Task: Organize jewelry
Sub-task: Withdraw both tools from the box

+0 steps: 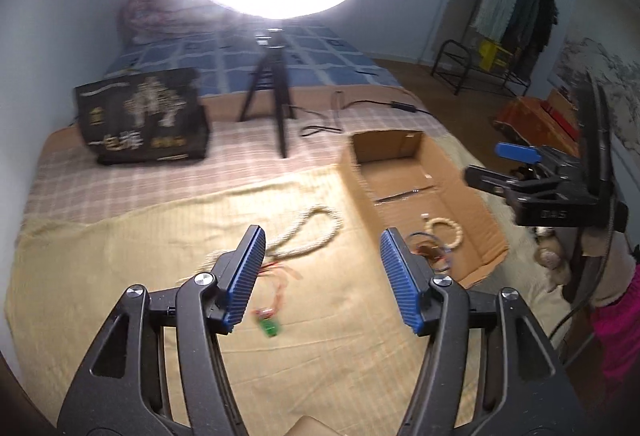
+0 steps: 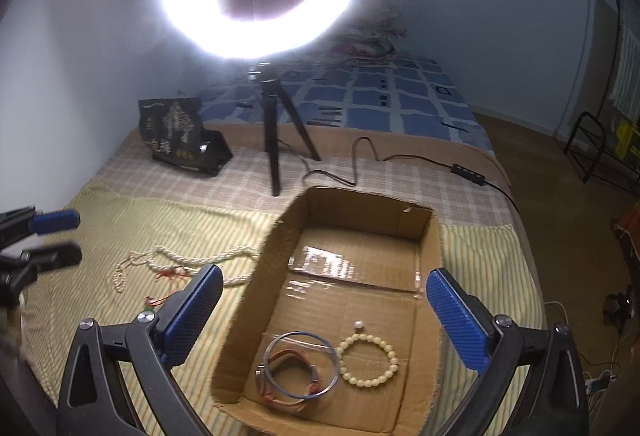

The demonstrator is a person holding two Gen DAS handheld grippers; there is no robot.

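An open cardboard box [image 2: 436, 248] [image 1: 476, 212] lies on the yellow cloth. It holds a cream bead bracelet [image 2: 390, 350] [image 1: 456, 234], blue wire bangles [image 2: 332, 348] and a pinkish bracelet [image 2: 288, 356]. A white bead necklace [image 1: 320, 236] [image 2: 192, 256] with red thread and a green pendant [image 1: 270, 326] lie on the cloth left of the box. My left gripper [image 1: 322, 248] is open and empty above the necklace. My right gripper [image 2: 324, 290] is open and empty over the box; it also shows in the left wrist view [image 1: 496, 164].
A bright ring light on a black tripod [image 2: 276, 124] [image 1: 276, 92] stands behind the box, its cable [image 2: 400, 158] trailing right. A black printed bag [image 1: 144, 120] [image 2: 180, 134] stands at the back left. The bed edge and floor lie to the right.
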